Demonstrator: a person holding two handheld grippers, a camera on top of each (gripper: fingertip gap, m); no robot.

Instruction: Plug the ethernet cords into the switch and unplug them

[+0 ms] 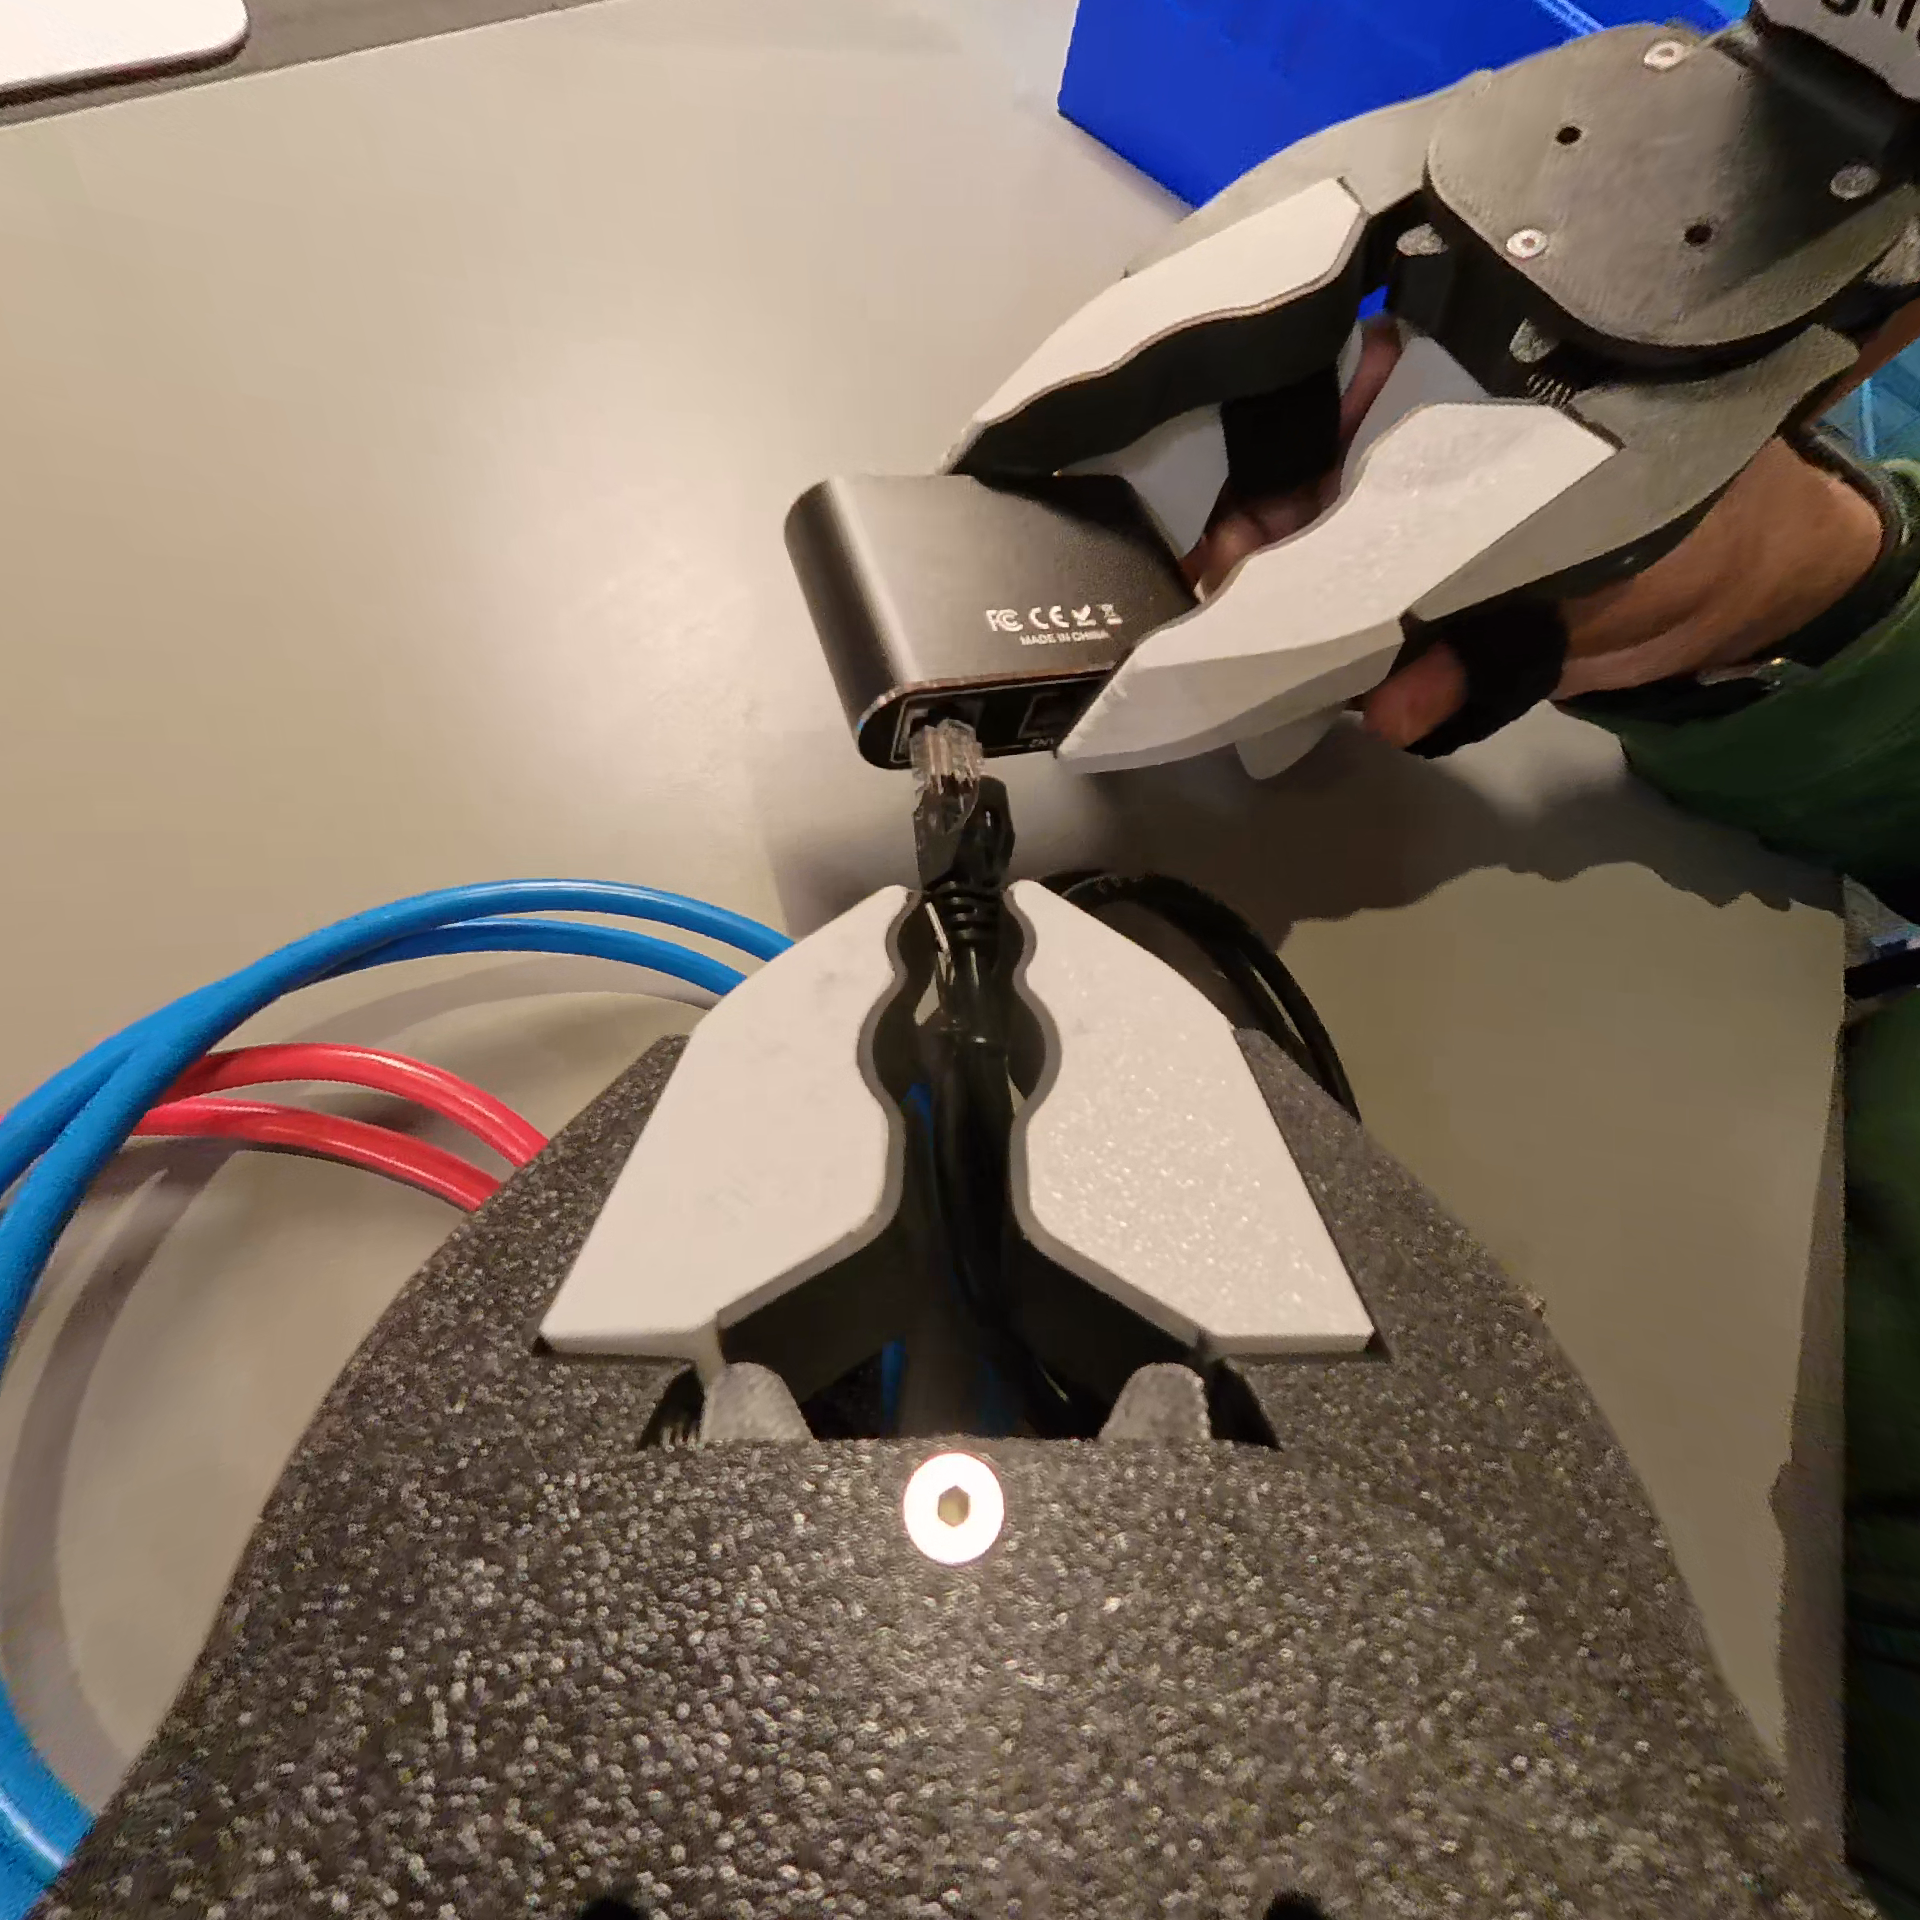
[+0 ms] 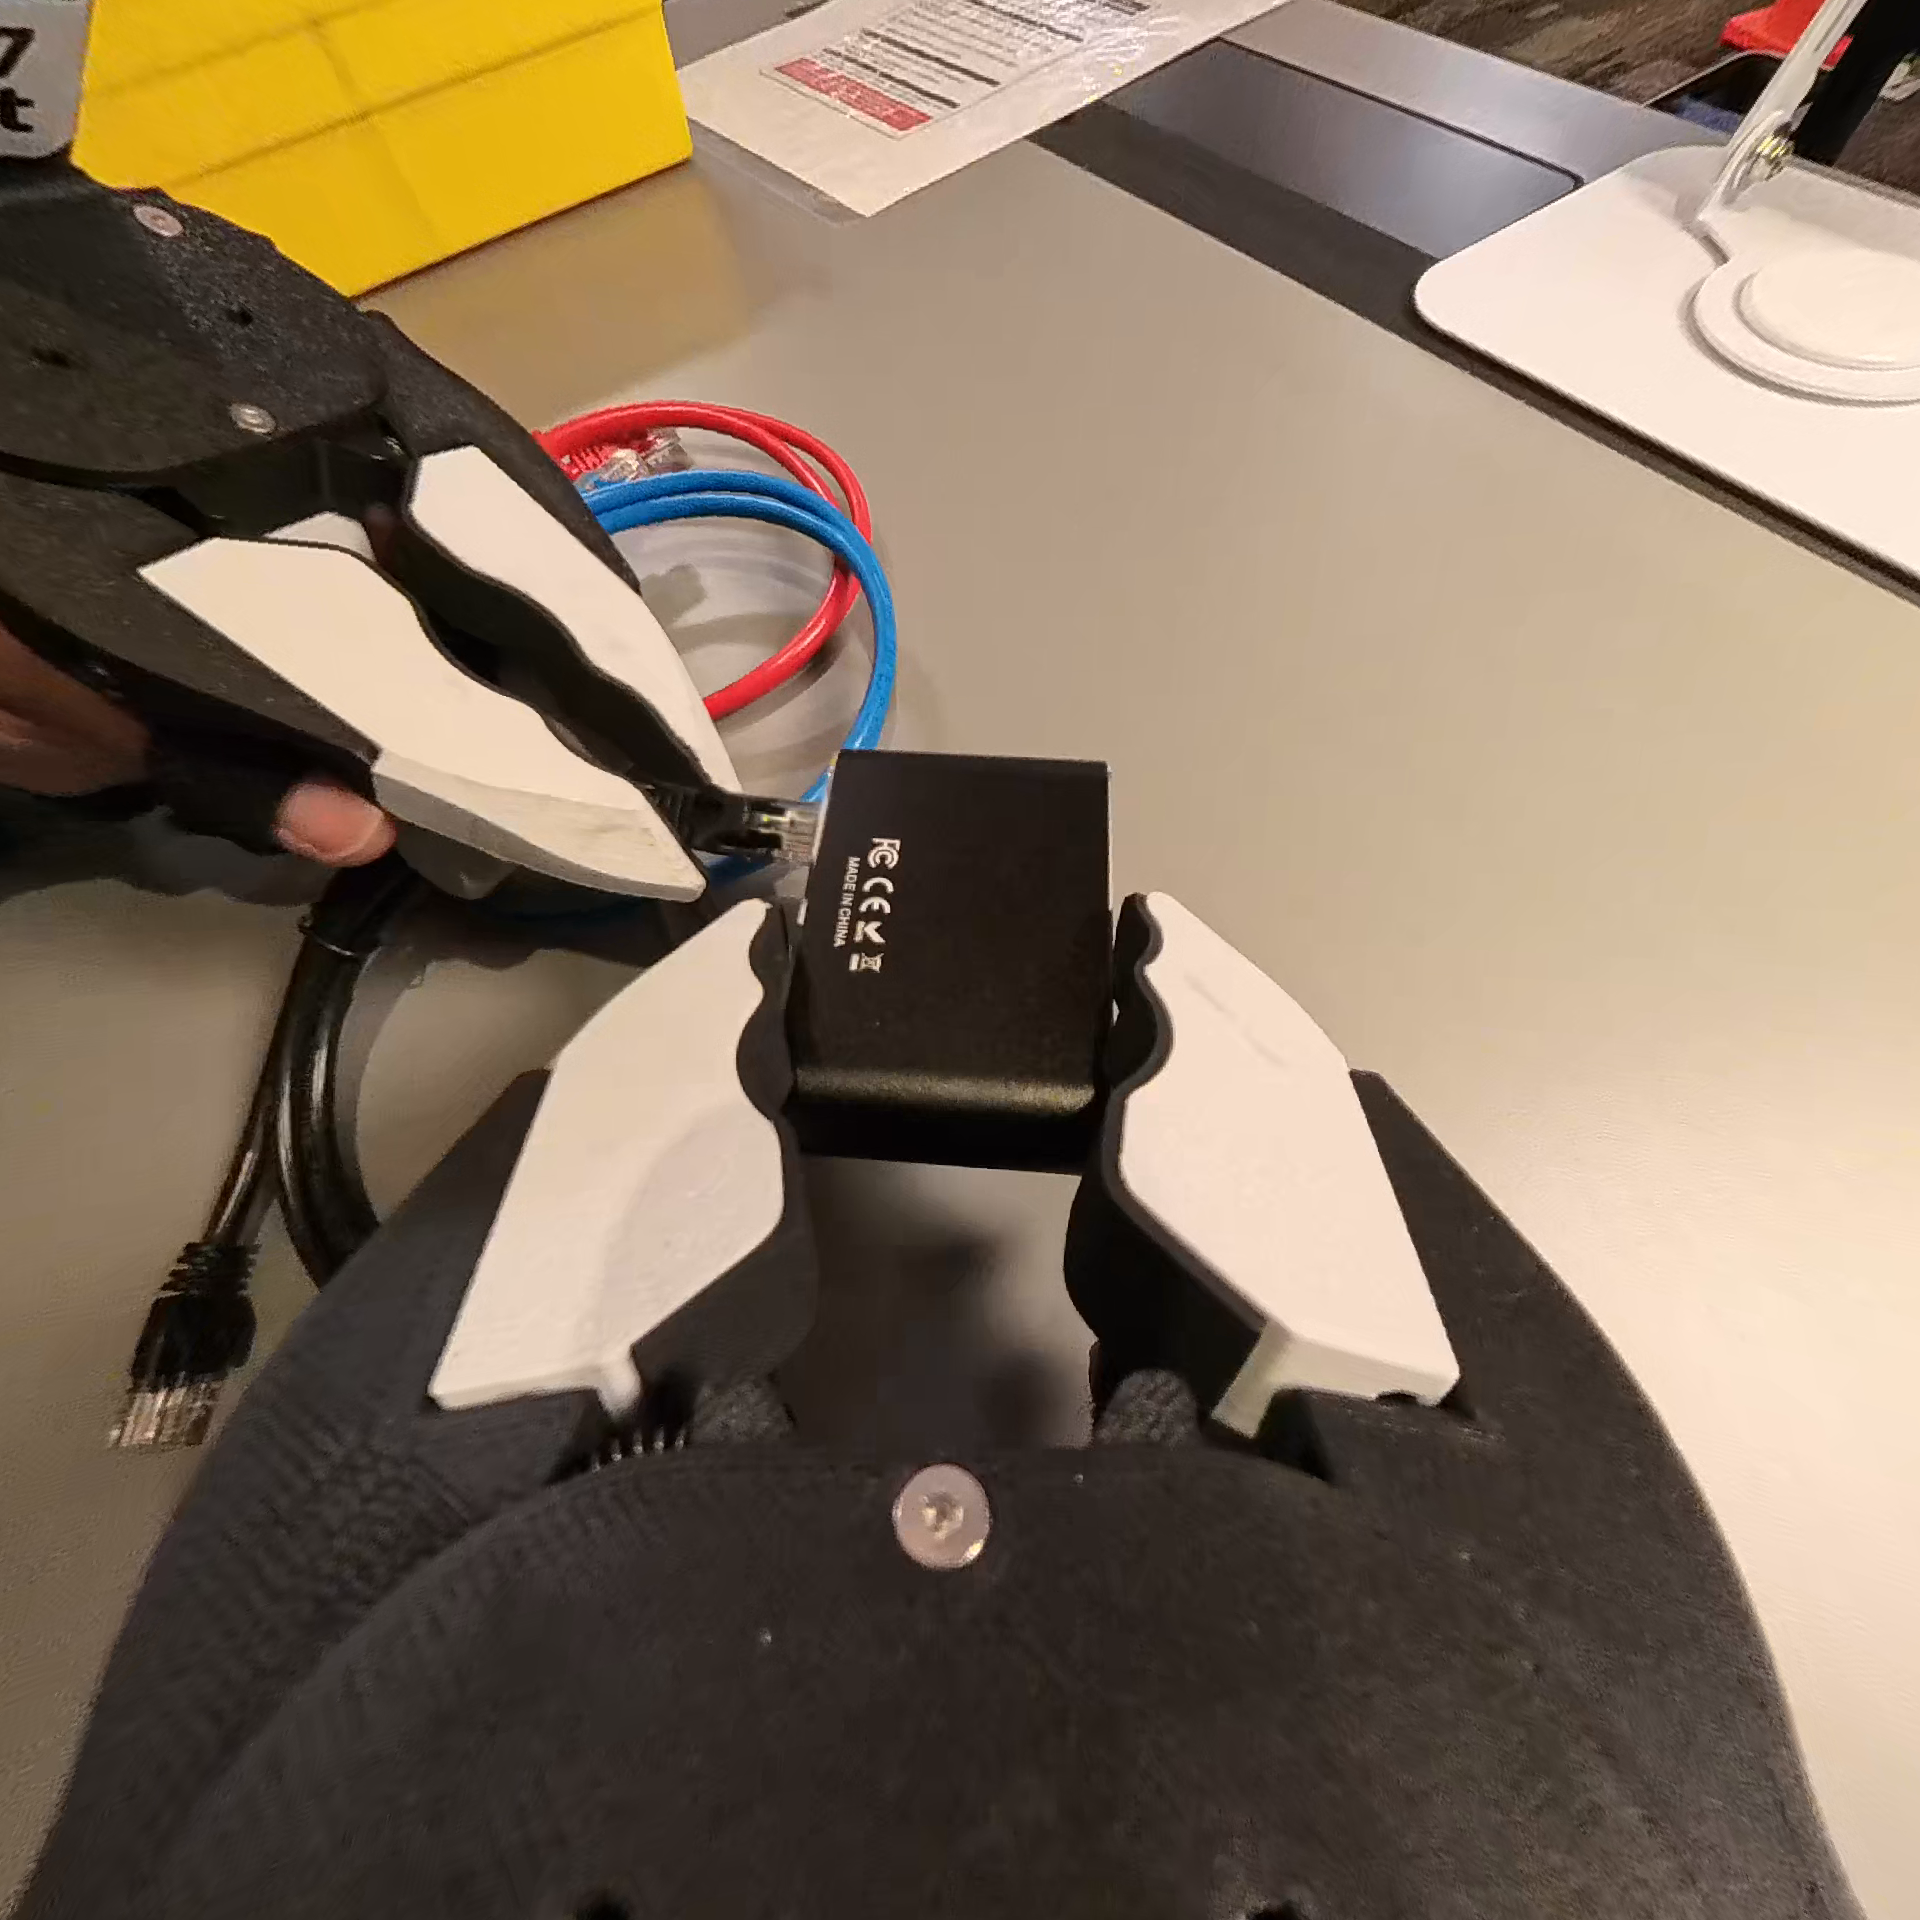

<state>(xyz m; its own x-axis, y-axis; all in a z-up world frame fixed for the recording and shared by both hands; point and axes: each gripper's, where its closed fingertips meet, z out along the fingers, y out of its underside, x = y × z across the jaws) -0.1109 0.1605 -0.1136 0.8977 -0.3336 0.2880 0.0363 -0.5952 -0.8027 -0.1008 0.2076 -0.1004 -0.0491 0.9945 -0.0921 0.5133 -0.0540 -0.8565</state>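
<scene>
While my left gripper (image 1: 956, 914) clamps the black cord (image 1: 966, 997) just behind its plug, the clear plug (image 1: 943, 756) sits at the mouth of the left-hand port of the switch (image 1: 966, 592); I cannot tell whether it is fully seated. My right gripper (image 2: 951, 914) is closed on the switch, one finger against each of its two opposite sides, and holds the small black box tilted above the grey tabletop (image 1: 468, 468). From the right wrist view, the left gripper (image 2: 686, 831) comes in from the left, its fingers together on the black cord, and the plug (image 2: 790, 826) touches the near left edge of the switch (image 2: 956, 935). Slack from the black cord (image 2: 312, 1091) loops down onto the tabletop (image 2: 1351, 727), and its other plug (image 2: 171, 1403) lies free at lower left. A blue cord (image 2: 821, 582) and a red cord (image 2: 790, 457) lie coiled together on the tabletop behind the left gripper, apart from the switch. In the left wrist view, the blue cord (image 1: 312, 945) and red cord (image 1: 343, 1091) curve out to the left of my gripper. Farther back stand a yellow box (image 2: 395, 125), a printed sheet (image 2: 935, 83) and a white stand base (image 2: 1714, 312); a blue box (image 1: 1299, 83) lies beyond the right gripper (image 1: 1101, 613).
</scene>
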